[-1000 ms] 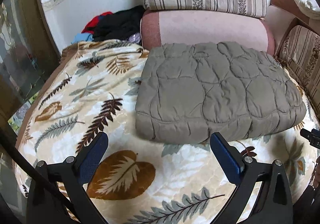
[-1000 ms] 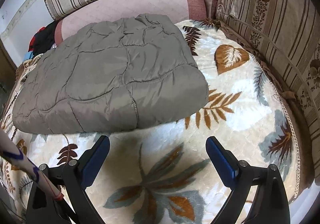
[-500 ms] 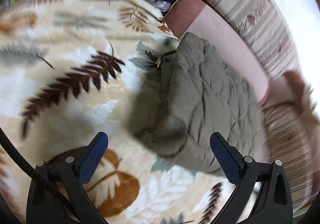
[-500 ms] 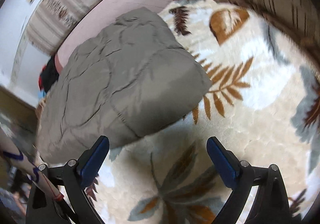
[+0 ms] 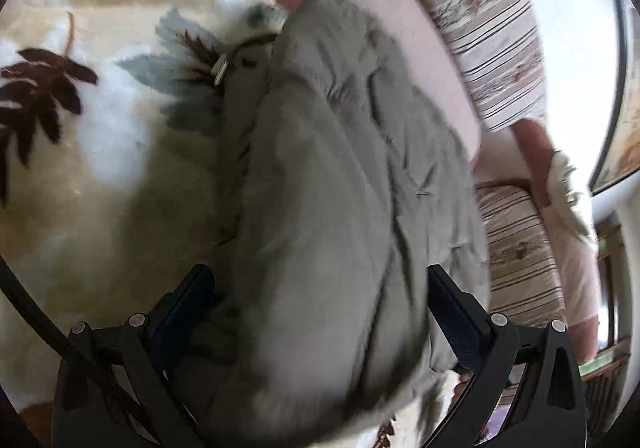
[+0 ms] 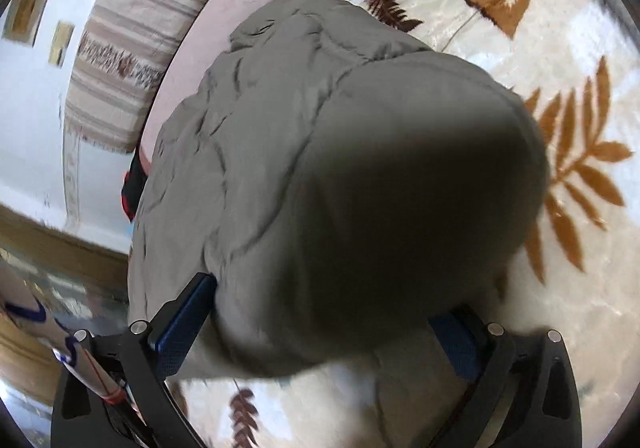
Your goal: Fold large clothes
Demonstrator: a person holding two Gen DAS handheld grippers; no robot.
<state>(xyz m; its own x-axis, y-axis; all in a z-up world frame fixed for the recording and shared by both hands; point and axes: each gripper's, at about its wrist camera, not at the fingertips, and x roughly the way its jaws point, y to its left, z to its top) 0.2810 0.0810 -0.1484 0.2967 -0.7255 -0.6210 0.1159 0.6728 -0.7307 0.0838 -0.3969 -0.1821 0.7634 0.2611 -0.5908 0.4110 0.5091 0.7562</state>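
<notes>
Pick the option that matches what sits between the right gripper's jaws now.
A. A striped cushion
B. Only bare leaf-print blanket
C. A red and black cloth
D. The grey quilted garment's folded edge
D: in the right wrist view the grey quilted garment bulges into the wide-open right gripper, its edge between the blue jaws, over the leaf-print blanket.

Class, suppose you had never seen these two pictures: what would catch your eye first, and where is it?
The puffy grey jacket fills the middle of both views, lying folded on the leaf-patterned blanket. Both open grippers, left and right, straddle its near edge. Behind it sits a pink bolster.
</notes>
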